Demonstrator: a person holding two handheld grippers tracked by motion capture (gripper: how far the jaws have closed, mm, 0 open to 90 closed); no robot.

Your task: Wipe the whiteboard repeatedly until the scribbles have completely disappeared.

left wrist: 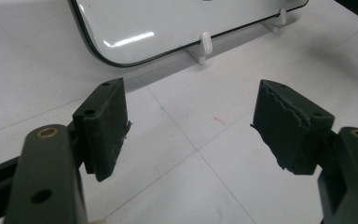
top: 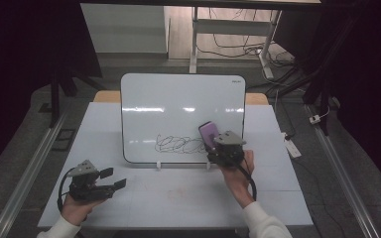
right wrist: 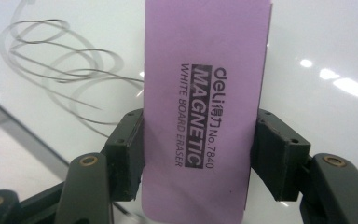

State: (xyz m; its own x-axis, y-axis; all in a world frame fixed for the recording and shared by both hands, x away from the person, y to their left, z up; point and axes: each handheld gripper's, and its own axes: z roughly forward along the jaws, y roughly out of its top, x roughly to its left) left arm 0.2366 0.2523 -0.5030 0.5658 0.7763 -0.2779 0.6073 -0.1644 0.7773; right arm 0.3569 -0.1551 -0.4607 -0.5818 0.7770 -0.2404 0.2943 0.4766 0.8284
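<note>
Pinching purple eraser (right wrist: 200, 112) against scribbled whiteboard (top: 178, 99), right hand-held gripper (top: 218, 144); left hand-held gripper (left wrist: 191, 130) spread, empty.

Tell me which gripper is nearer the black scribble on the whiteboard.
Right. The right gripper holds the purple eraser against the scribble; the left gripper sits open on the table, well away.

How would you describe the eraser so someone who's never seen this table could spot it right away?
Find the whiteboard propped upright at the back of the white table. At the right end of its black scribble, the right gripper holds the eraser against the board. It is the one purple thing, a flat block printed with black lettering.
</note>
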